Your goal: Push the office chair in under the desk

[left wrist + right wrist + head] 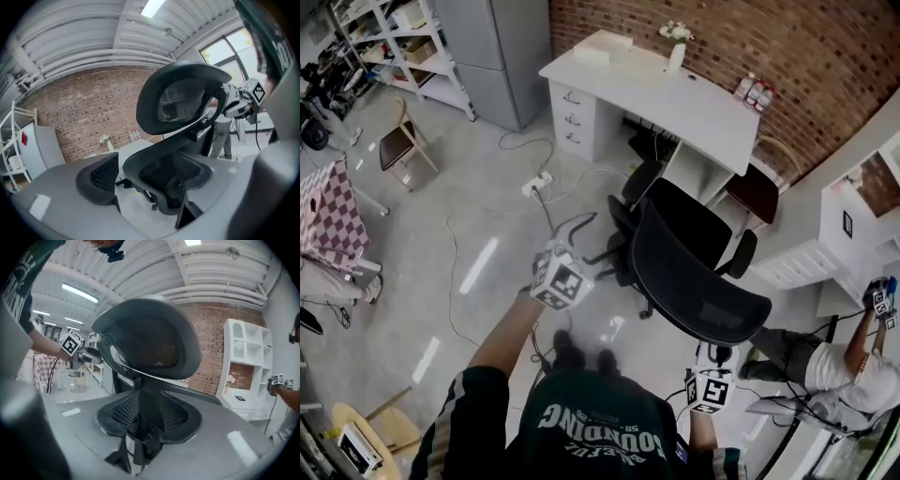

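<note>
A black mesh office chair (694, 272) stands on the floor in front of the white desk (619, 80), its back toward me and its seat facing the desk's opening. My left gripper (575, 225) hangs to the left of the chair, apart from it, jaws spread open and empty. In the left gripper view the chair (178, 140) shows from its side, an arm's length off. My right gripper (712, 361) sits just below the backrest's near edge with its fingertips partly hidden. From the right gripper view the backrest (150, 341) rises straight ahead, and nothing lies between the jaws.
A power strip (536, 185) and cables lie on the floor left of the chair. A wooden chair (403, 141) and a checkered table (328, 211) stand at left. A person (834, 361) crouches at right beside white shelves (820, 258). A red-seated chair (755, 192) stands right of the desk.
</note>
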A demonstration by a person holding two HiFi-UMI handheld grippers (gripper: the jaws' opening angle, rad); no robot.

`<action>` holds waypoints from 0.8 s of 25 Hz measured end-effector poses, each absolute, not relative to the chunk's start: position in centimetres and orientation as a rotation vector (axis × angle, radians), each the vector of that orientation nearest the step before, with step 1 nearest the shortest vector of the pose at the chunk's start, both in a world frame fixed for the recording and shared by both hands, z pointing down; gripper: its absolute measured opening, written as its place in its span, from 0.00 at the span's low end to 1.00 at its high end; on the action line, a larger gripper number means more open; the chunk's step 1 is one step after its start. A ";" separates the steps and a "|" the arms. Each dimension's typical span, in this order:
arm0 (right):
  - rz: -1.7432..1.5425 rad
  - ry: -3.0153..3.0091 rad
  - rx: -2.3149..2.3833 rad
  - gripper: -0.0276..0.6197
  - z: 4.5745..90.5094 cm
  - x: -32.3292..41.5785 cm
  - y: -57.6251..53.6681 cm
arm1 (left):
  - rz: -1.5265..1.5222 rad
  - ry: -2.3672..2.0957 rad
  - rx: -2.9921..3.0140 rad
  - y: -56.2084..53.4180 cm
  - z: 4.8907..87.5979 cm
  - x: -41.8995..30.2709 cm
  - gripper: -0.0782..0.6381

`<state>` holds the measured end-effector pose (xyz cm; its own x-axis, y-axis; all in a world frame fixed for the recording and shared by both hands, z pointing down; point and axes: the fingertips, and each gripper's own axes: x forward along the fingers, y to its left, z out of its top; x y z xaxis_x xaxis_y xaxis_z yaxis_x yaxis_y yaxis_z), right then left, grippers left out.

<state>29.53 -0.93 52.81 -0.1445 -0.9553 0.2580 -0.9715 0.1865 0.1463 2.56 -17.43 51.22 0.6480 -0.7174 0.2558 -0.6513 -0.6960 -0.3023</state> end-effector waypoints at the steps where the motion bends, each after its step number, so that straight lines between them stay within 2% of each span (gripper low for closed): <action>1: 0.073 -2.128 1.856 0.25 52.9 30.5 -0.8 | -0.568 1.079 -2.653 -18.3 51.4 2.9 0.62; 5: 0.091 -1.947 1.915 0.41 53.8 34.3 -0.3 | -0.723 0.861 -2.534 -21.0 52.7 4.0 0.70; 10: 0.009 -1.785 1.819 0.57 55.0 37.4 -1.1 | -0.862 0.651 -2.415 -23.5 54.7 5.2 0.71; 16: -0.030 -1.703 1.714 0.64 56.8 38.9 -3.4 | -0.943 0.521 -2.332 -25.0 56.6 6.8 0.72; 20: -0.102 -1.649 1.693 0.61 56.9 39.6 -3.6 | -0.967 0.477 -2.289 -25.3 57.2 7.9 0.72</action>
<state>39.64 -3.56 56.94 0.1639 -0.8853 0.4352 -0.8246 0.1192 0.5531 7.90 -25.32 57.23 0.6696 -0.5298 0.5206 -0.0911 -0.7542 -0.6503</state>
